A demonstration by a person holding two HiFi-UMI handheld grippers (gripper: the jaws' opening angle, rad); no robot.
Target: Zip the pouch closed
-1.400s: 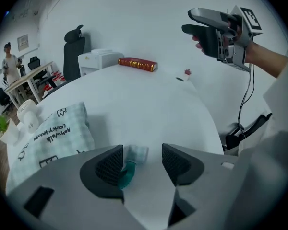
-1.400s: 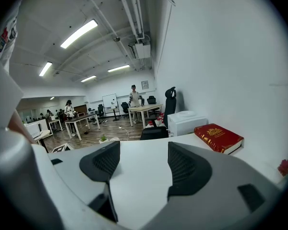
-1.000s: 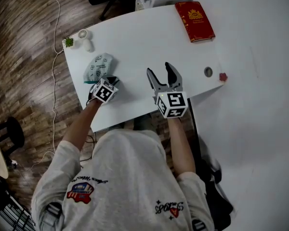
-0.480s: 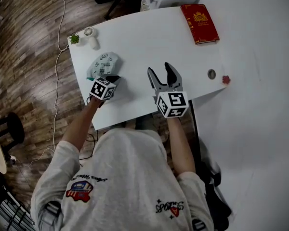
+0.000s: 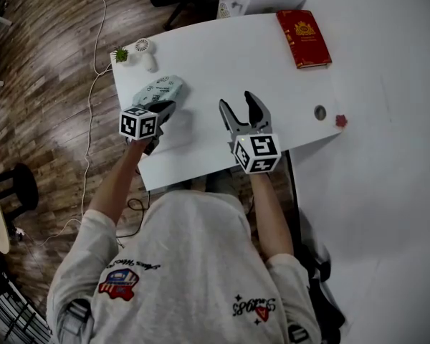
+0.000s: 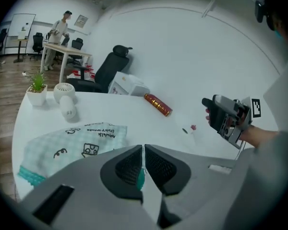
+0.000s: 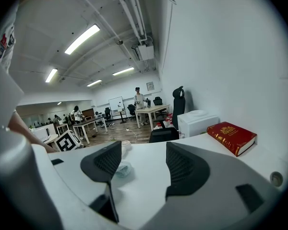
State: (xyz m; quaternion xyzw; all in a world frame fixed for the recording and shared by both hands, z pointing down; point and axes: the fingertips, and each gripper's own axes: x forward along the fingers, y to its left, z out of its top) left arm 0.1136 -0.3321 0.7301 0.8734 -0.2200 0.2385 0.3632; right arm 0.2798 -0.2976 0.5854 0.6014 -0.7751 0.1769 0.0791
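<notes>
Pouch (image 5: 161, 90) pinched at its teal edge

Left gripper (image 5: 168, 106) is clamped tight on a small teal bit of the pale printed pouch, which lies at the worktop's (image 5: 215, 63) left side. Right gripper (image 5: 236, 102) gapes wide and empty, hovering just right of it over the near edge.

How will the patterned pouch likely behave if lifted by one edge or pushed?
Probably floppy: the pouch looks like thin printed fabric, so it would likely sag where the left tool pinches it. Probably light and won't roll; a push may crumple or slide it on the smooth table.
</notes>
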